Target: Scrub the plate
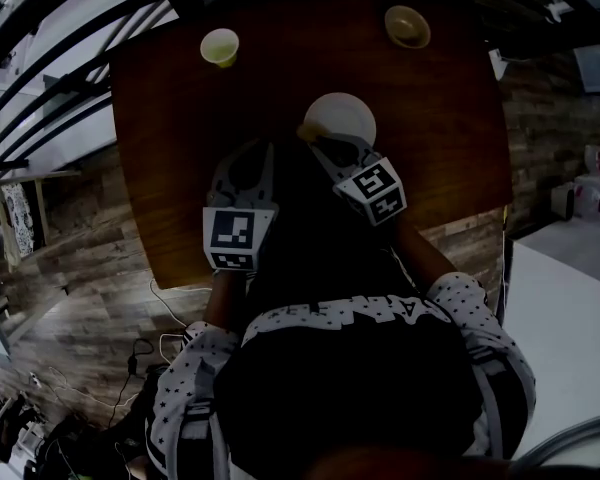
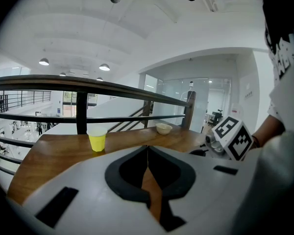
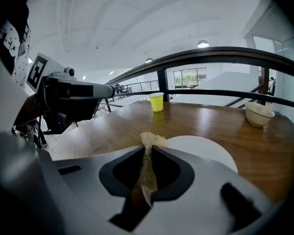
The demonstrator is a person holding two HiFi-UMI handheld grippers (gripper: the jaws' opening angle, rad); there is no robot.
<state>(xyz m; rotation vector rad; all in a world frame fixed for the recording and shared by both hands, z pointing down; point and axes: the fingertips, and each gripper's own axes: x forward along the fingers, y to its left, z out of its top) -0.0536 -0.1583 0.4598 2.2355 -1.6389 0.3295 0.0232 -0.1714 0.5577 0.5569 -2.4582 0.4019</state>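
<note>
While the left hand-held gripper [image 2: 148, 148] is pressed together and empty, the right hand-held gripper [image 3: 148, 148] pinches a sponge [image 3: 150, 138] at the plate's [image 3: 201, 148] left edge.

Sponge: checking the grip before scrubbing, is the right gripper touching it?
Touching. The right gripper view shows the right gripper shut, jaws pinching the sponge.

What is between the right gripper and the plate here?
A tan scrub pad, clamped in the right gripper, pokes out to the near edge of the white plate. The right gripper view shows it.
</note>
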